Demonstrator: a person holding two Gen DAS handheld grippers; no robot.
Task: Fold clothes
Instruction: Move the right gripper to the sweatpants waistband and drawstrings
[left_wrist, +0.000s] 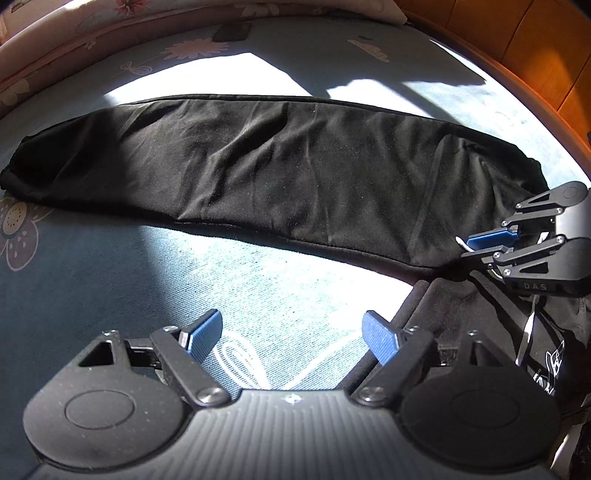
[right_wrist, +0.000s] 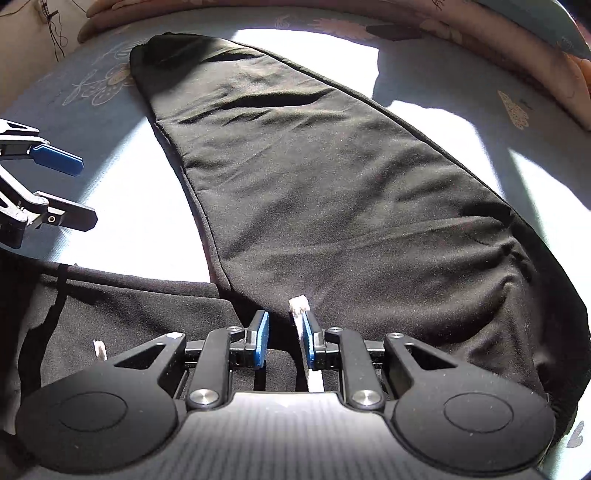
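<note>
Grippers first: the right gripper (right_wrist: 283, 334), low centre of its view, stands slightly parted with a white drawstring (right_wrist: 300, 314) brushing one pad, nothing clamped; the left gripper (left_wrist: 293, 334) gapes wide over the bedsheet (left_wrist: 110, 295). Beyond, black trousers (left_wrist: 295, 173) stretch across mid-frame (soft, light, floppy), likely best pinched at hem or waistband.

Matt black cloth trousers (left_wrist: 295, 173) – glossy wood headboard (left_wrist: 524, 44), patterned fabric sheet (left_wrist: 110, 280).

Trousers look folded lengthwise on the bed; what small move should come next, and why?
Probably bring the open left gripper to the cuff end of the trousers to fold them across. The right gripper, slightly open, sits at the waist with the white drawstring beside one pad.
</note>
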